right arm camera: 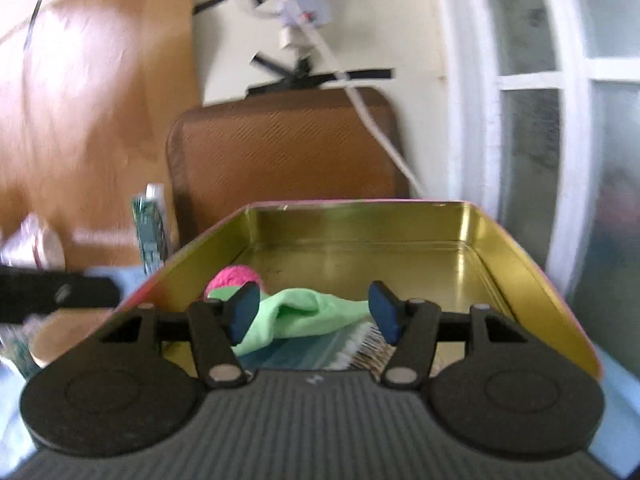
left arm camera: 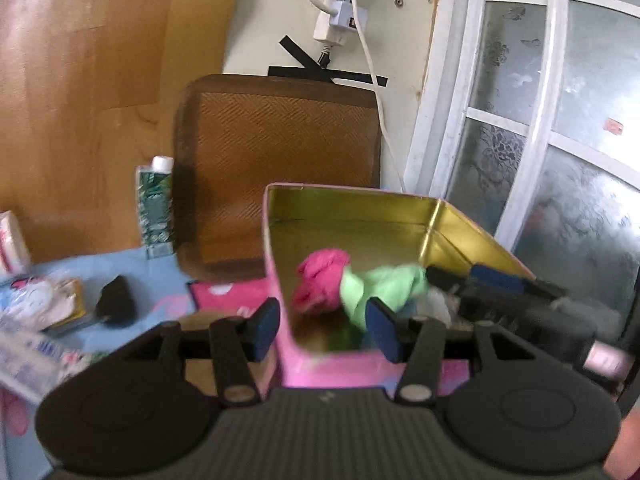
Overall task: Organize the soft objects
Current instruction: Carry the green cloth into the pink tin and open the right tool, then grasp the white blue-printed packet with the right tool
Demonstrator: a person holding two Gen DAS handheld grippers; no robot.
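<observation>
Looking into the pink tin box with gold lining (right arm camera: 400,232), I see the crumpled light-green cloth (right arm camera: 304,312) lying crosswise just ahead of my right gripper (right arm camera: 312,314), nearer than my left gripper (left arm camera: 324,330); both stand apart, holding nothing.

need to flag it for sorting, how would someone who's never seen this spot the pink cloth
Start at the open tin with the gold inside and pink outside, in front of the brown cushion. Inside, near its left wall, sits the pink cloth, bunched into a ball. It touches a light green cloth, which is spread flatter; pink colour and balled shape set it apart.
</observation>
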